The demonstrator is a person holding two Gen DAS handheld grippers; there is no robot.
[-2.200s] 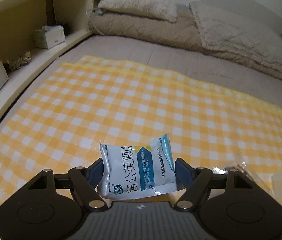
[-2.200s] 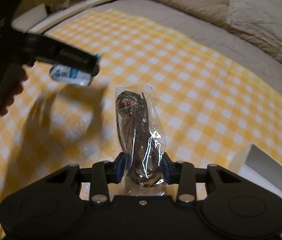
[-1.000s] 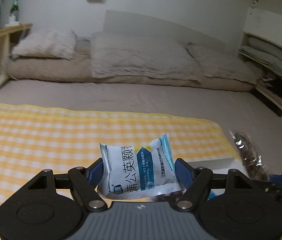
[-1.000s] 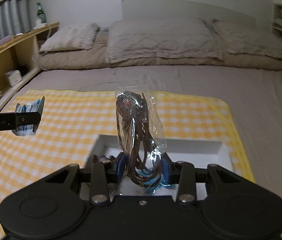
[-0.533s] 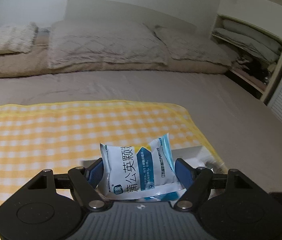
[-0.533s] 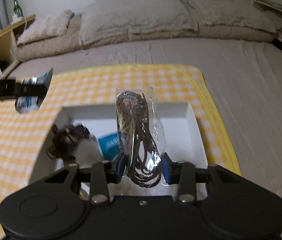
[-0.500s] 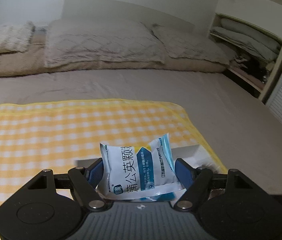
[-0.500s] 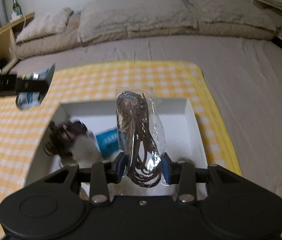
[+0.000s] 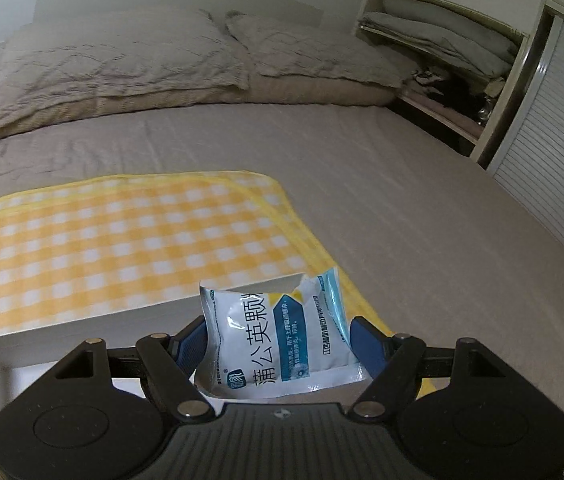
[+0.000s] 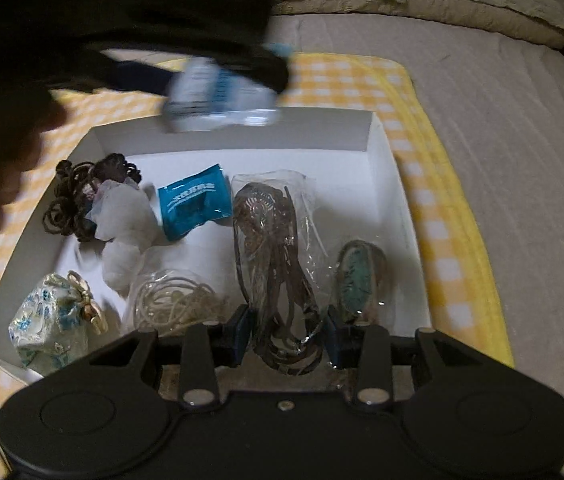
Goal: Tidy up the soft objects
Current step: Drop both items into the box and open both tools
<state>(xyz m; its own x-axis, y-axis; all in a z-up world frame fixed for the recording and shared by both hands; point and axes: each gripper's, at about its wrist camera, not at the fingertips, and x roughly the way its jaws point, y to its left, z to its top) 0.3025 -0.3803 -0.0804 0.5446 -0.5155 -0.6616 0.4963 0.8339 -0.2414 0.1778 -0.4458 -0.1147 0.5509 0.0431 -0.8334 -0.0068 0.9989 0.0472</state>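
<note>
Left gripper [image 9: 278,344]: clamped the white-and-blue sachet [image 9: 276,344] over the white box [image 10: 382,184].
Right gripper [image 10: 286,336]: gripped the clear bag of brown cords [image 10: 274,248] above the box.

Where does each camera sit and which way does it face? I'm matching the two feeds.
Left wrist: on the left gripper, facing along the bed toward the pillows; shows its own fingers pinching a sachet.
Right wrist: on the right gripper, angled down into the white box; shows its fingers pinching a clear bag of cord, plus a dark, blurred hand.
Shared: sachet, left gripper, box, checked cloth, bed.
</note>
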